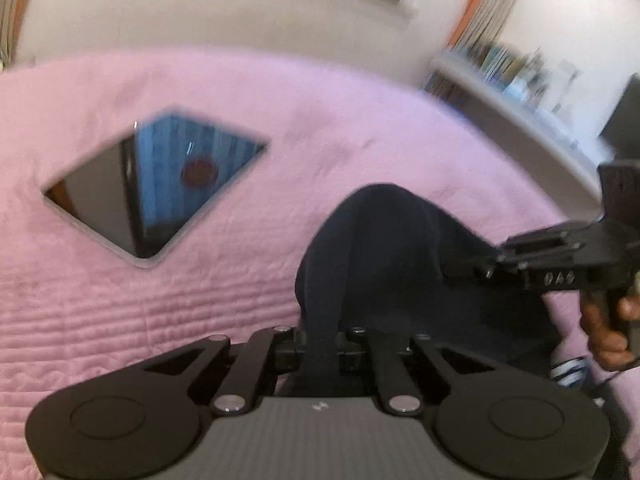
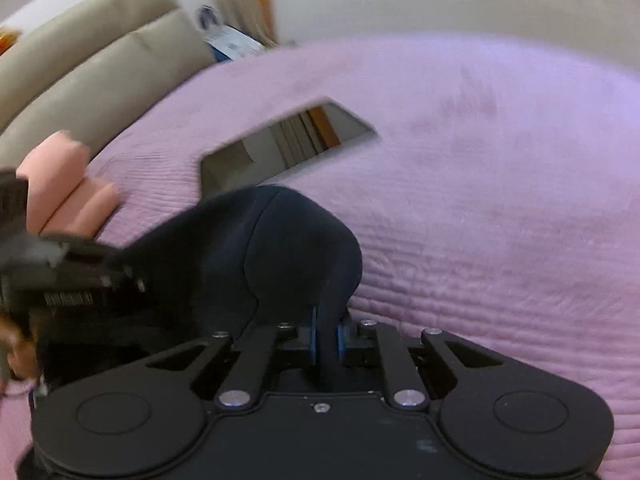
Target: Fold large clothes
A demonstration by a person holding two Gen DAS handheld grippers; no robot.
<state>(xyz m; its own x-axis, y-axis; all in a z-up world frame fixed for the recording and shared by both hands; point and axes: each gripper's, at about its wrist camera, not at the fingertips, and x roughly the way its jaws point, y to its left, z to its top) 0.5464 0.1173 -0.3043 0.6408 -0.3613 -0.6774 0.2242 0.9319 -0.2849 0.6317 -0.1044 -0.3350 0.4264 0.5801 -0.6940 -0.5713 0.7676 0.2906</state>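
A dark navy garment [image 1: 380, 248] hangs bunched over a pink quilted bed [image 1: 160, 304]. My left gripper [image 1: 320, 344] is shut on a fold of it, low in the left wrist view. My right gripper [image 2: 326, 340] is shut on another fold of the same garment [image 2: 280, 248], with the cloth between its blue pads [image 2: 314, 336]. The right gripper also shows at the right of the left wrist view [image 1: 480, 270], and the left gripper at the left of the right wrist view [image 2: 128, 280]. The two grippers are close together. Both views are motion-blurred.
A tablet with a dark glossy screen [image 1: 156, 184] lies on the bed beyond the garment; it also shows in the right wrist view [image 2: 280, 144]. Beige cushions [image 2: 100, 68] and a folded pink cloth [image 2: 68, 188] are at the left. A white shelf with books [image 1: 520, 92] stands at the right.
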